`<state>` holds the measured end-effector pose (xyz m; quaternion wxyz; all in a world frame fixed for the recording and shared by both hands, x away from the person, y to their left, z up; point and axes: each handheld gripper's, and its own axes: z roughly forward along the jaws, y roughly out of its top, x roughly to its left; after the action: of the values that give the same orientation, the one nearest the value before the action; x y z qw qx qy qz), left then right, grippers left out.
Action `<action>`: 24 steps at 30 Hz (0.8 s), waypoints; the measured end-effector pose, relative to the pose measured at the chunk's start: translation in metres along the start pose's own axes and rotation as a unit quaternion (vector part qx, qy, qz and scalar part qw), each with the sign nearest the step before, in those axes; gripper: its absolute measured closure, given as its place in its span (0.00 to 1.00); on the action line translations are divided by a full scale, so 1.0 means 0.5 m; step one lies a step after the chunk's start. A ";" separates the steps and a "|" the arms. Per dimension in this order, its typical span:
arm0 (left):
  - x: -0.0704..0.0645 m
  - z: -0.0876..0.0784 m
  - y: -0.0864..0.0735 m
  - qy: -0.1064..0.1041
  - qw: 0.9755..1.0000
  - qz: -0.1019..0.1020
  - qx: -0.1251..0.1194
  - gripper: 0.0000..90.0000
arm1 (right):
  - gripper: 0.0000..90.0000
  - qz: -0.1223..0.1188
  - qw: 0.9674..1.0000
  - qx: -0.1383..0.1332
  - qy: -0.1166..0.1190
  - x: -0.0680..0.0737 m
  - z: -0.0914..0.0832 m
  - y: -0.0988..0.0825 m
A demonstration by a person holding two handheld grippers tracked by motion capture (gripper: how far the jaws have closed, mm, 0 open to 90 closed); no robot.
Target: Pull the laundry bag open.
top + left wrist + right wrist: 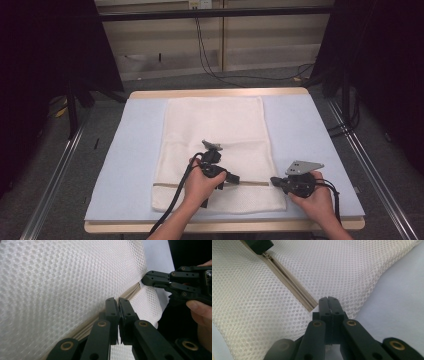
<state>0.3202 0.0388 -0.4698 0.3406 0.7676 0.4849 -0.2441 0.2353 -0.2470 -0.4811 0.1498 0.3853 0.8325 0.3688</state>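
Note:
A white mesh bag (215, 130) lies flat on the blue mat (135, 150), with a beige zipper (252, 183) running across it near the front edge. My left gripper (235, 177) sits midway along the zipper (130, 292) with its jaws closed; in the right gripper view its tip (263, 246) covers the slider, so it looks shut on the zipper pull. My right gripper (274, 181) is shut on the mesh at the zipper's right end (312, 305). Between the two grippers the zipper's teeth (292, 287) look meshed.
The mat covers a wooden table (220, 93) with metal rails on both sides. Bare mat (397, 302) lies to the right of the bag. Cables trail from both grippers toward the front edge. The floor and dark curtains lie beyond.

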 end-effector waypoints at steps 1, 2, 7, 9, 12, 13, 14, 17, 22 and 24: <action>0.001 -0.001 -0.002 0.003 1.000 -0.004 -0.003 0.97 | 1.00 0.000 1.000 0.000 0.000 0.000 0.000 0.000; 0.004 -0.004 -0.002 -0.003 1.000 -0.005 -0.002 0.97 | 1.00 0.000 1.000 0.000 0.000 0.000 0.000 0.000; 0.017 -0.019 -0.007 0.001 1.000 -0.006 -0.001 0.97 | 1.00 0.001 1.000 -0.003 0.003 -0.002 0.001 -0.001; 0.021 -0.027 -0.009 0.003 1.000 -0.006 -0.003 0.97 | 1.00 0.004 1.000 -0.004 0.005 -0.003 0.001 -0.001; 0.028 -0.037 -0.013 0.002 1.000 -0.009 -0.003 0.97 | 1.00 0.006 1.000 -0.004 0.006 -0.003 0.000 -0.001; 0.030 -0.039 -0.014 0.004 1.000 -0.012 -0.004 0.97 | 1.00 0.007 1.000 -0.004 0.006 -0.003 0.000 -0.001; 0.030 -0.039 -0.014 0.004 1.000 -0.012 -0.004 0.97 | 1.00 0.005 1.000 -0.005 0.006 -0.003 0.001 -0.002; 0.042 -0.052 -0.020 0.007 1.000 -0.016 -0.007 0.97 | 1.00 0.006 1.000 -0.005 0.006 -0.004 0.001 -0.002; 0.059 -0.068 -0.026 0.009 1.000 -0.016 -0.006 0.97 | 1.00 0.008 1.000 -0.005 0.007 -0.004 0.001 -0.002; 0.062 -0.074 -0.030 0.012 1.000 -0.021 -0.008 0.97 | 1.00 0.008 1.000 -0.005 0.007 -0.004 0.001 -0.002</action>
<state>0.3209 0.0893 -0.4717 0.3356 0.7575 0.5067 -0.2385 0.2363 -0.2487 -0.4821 0.1431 0.3886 0.8284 0.3771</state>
